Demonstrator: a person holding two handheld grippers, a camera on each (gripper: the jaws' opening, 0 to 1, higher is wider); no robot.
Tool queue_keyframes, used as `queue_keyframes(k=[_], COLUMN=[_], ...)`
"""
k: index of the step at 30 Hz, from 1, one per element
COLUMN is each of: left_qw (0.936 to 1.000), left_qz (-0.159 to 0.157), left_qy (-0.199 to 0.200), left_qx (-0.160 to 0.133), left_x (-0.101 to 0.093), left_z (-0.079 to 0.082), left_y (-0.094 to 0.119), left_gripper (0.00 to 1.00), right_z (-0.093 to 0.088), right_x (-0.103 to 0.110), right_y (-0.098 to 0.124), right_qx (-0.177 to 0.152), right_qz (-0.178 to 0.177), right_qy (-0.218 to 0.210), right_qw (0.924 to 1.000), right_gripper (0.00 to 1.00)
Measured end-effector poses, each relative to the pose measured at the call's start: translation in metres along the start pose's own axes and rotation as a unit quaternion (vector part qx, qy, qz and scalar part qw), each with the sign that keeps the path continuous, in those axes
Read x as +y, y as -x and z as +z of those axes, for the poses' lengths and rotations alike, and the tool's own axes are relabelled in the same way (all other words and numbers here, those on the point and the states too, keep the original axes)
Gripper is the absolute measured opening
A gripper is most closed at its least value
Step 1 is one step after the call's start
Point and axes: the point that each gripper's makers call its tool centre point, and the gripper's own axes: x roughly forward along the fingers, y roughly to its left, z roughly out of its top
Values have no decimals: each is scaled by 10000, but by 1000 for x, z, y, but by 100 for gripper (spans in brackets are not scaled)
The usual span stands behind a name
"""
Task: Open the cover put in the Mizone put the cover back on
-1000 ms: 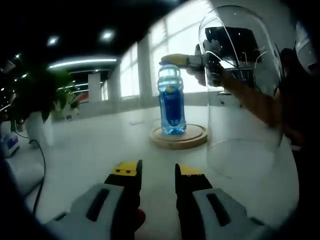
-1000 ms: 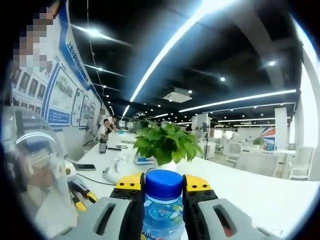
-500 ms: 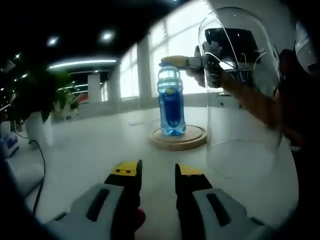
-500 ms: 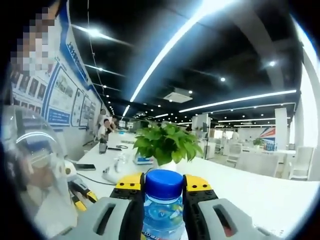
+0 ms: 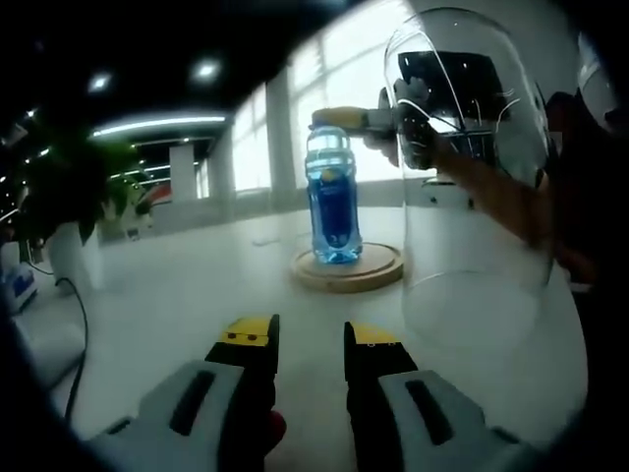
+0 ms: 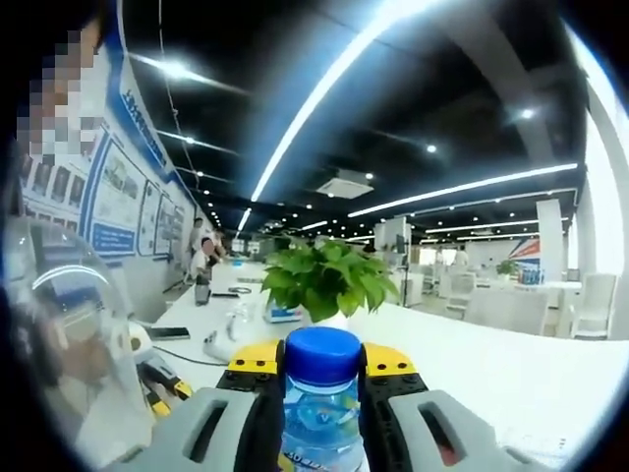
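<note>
The Mizone bottle [image 5: 334, 197], blue with a blue cap [image 6: 321, 356], stands upright on a round wooden base [image 5: 373, 270] on the white table. My right gripper [image 6: 321, 362] is shut on the bottle's neck just under the cap; in the left gripper view it reaches in from the right [image 5: 342, 119]. The clear glass dome cover [image 5: 472, 197] stands off the base, to its right and close to the camera, and appears at the left edge of the right gripper view [image 6: 59, 344]. My left gripper [image 5: 310, 339] hovers low over the table short of the base, open, nothing between its jaws.
A potted green plant [image 6: 329, 280] stands on the table beyond the bottle, also visible as the plant [image 5: 69, 197] at the left. A dark cable [image 5: 84, 324] runs along the table's left side. A person's arm [image 5: 491, 187] shows behind the dome. A phone [image 6: 167, 331] lies on the table.
Almost nothing. The bottle stays upright on the base in the right gripper's hold; both views have only shifted slightly.
</note>
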Motion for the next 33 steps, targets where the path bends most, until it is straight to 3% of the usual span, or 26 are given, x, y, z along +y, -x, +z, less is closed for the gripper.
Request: queue_keyframes(k=[23, 29, 33], left_qw=[10000, 9999, 9999], left_qz=[62, 55, 44], left_qy=[-53, -72, -81], left_qx=[40, 48, 54], left_x=[1, 0, -1], left_z=[-1, -1, -1], left_y=[0, 0, 0], left_gripper=[21, 21, 21], right_z=[-3, -4, -5], right_x=[-2, -2, -1], right_y=[16, 21, 35], right_qx=[-107, -7, 95], right_qz=[-303, -451, -567], right_qy=[-211, -250, -214], right_qw=[9993, 9987, 9981], right_gripper=[19, 18, 12])
